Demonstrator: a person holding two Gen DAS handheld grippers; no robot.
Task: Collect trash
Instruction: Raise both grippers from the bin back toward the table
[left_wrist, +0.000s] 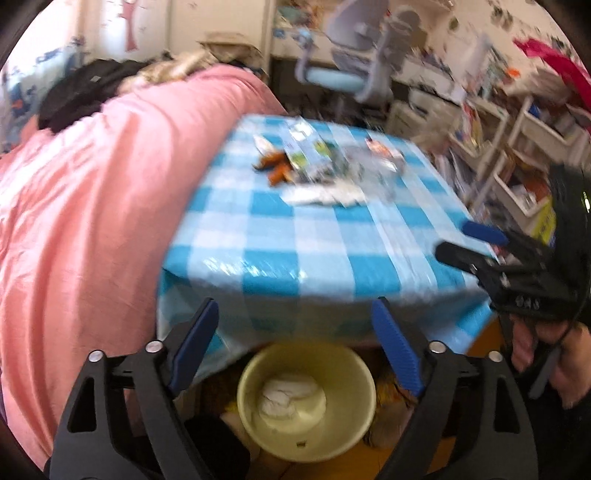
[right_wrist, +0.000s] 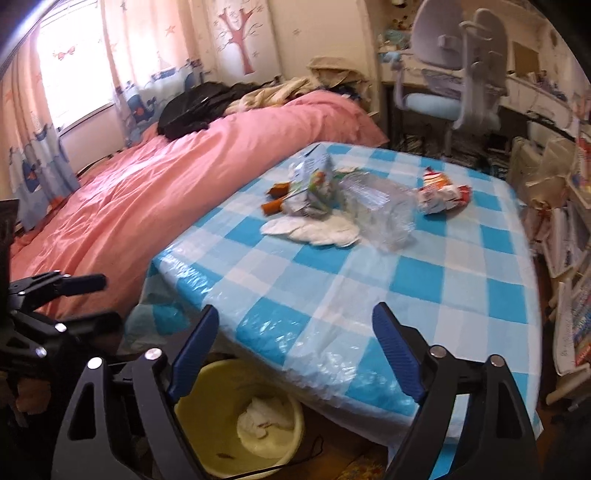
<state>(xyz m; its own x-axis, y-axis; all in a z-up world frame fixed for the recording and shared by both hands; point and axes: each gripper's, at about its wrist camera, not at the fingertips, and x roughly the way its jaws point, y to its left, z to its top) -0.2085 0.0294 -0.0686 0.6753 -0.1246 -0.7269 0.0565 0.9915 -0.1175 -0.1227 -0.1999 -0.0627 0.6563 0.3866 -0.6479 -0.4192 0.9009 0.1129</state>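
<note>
A yellow bucket (left_wrist: 255, 373) stands on the floor under the near edge of a blue-check table (left_wrist: 295, 254), and a crumpled white tissue (left_wrist: 291, 398) lies in it. My left gripper (left_wrist: 295, 314) hangs open right above the bucket, nothing between its fingers. My right gripper (right_wrist: 295, 321) is open too, over the table's near edge, and holds nothing. Farther back on the table lie a clear plastic bottle (right_wrist: 380, 210), white tissues (right_wrist: 317, 230), a green snack wrapper (right_wrist: 314, 181), a red-and-white wrapper (right_wrist: 443, 192) and orange peel (right_wrist: 275, 201).
A bed with a pink cover (right_wrist: 166, 184) runs along the table's left side, with dark clothes (right_wrist: 195, 107) piled at its far end. A grey desk chair (right_wrist: 450, 74) stands behind the table. Crowded shelves (right_wrist: 569, 229) line the right.
</note>
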